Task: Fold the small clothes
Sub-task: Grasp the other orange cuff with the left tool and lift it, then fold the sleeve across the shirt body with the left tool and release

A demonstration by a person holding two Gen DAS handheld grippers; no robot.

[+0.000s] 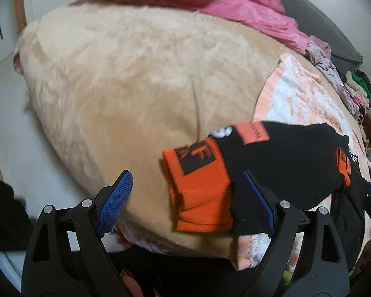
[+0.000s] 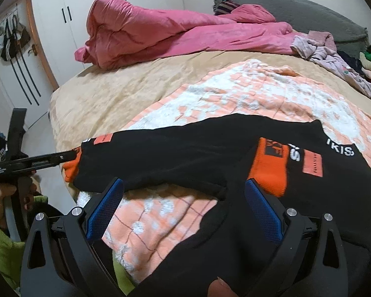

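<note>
A small black garment [image 2: 185, 153] with orange cuffs lies on a peach-and-white towel [image 2: 247, 94] on the bed. In the left wrist view its orange cuff [image 1: 200, 188] lies between the open blue pads of my left gripper [image 1: 185, 180], and the black body [image 1: 284, 160] runs to the right. My right gripper [image 2: 184, 185] is open over the garment's near edge, with the other orange cuff [image 2: 269, 168] just beyond its right pad. The left gripper [image 2: 64, 157] shows at the garment's left end in the right wrist view.
The bed has a beige plush blanket [image 1: 123, 86]. A crumpled pink duvet [image 2: 160, 32] lies at the far side. A pile of mixed clothes [image 2: 353, 69] sits at the far right by a grey headboard [image 2: 296, 10]. White wardrobes [image 2: 86, 5] stand behind.
</note>
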